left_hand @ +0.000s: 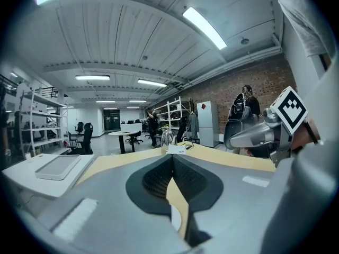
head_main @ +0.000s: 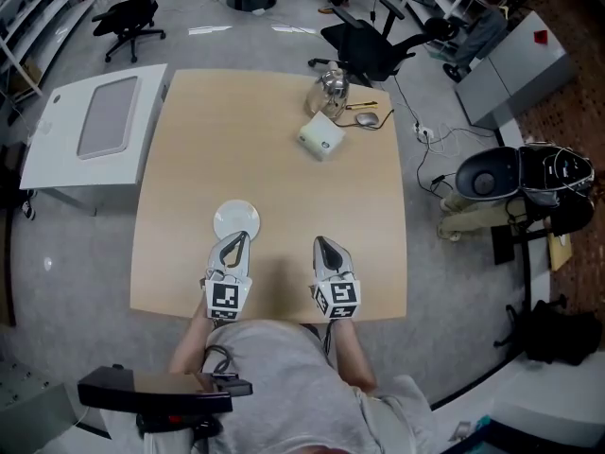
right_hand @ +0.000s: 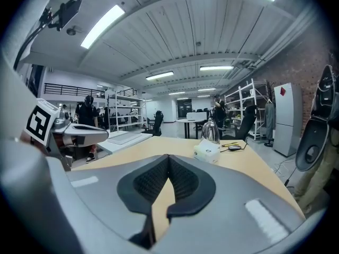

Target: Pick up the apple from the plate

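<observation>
Near the plate (head_main: 231, 216), left gripper (head_main: 242, 236) and right gripper (head_main: 319, 242) have fingers pressed together, empty.

The right gripper (right_hand: 168, 159) holds its jaws tip to tip with nothing between them, above the tan table (right_hand: 254, 173); a white box (right_hand: 207, 152) sits ahead; a shiny domed vessel (right_hand: 211, 133) stands just behind it; the left gripper (right_hand: 105, 136) shows at left.

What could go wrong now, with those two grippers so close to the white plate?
The left gripper, jaws shut, sits over the near rim of the plate; pushing forward could shove it across the table. The plate looks bare, no apple in view, so a grab may close on nothing. The right gripper is shut too.
</observation>
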A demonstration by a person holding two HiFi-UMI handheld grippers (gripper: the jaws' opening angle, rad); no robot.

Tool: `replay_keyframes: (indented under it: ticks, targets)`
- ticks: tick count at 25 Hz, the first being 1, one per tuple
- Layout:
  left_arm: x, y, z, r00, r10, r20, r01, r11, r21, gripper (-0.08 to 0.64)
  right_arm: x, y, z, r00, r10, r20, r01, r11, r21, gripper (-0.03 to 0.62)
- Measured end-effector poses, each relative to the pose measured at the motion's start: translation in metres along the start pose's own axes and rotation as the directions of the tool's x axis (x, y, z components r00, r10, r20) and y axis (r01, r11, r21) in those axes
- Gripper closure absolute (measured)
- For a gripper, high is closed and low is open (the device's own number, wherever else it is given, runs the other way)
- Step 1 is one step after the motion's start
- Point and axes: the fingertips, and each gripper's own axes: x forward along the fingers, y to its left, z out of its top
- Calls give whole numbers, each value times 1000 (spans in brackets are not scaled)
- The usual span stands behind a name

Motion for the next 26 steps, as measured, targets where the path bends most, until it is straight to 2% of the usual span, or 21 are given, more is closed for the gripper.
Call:
replay_keyframes:
  ticks: [26]
  targets:
    - [-1, -7, 0, 1000, -14, 3, 14, 1000, 6, 540, -7, -1, -8, 1000, -13, -21, 13, 1000, -15, 586]
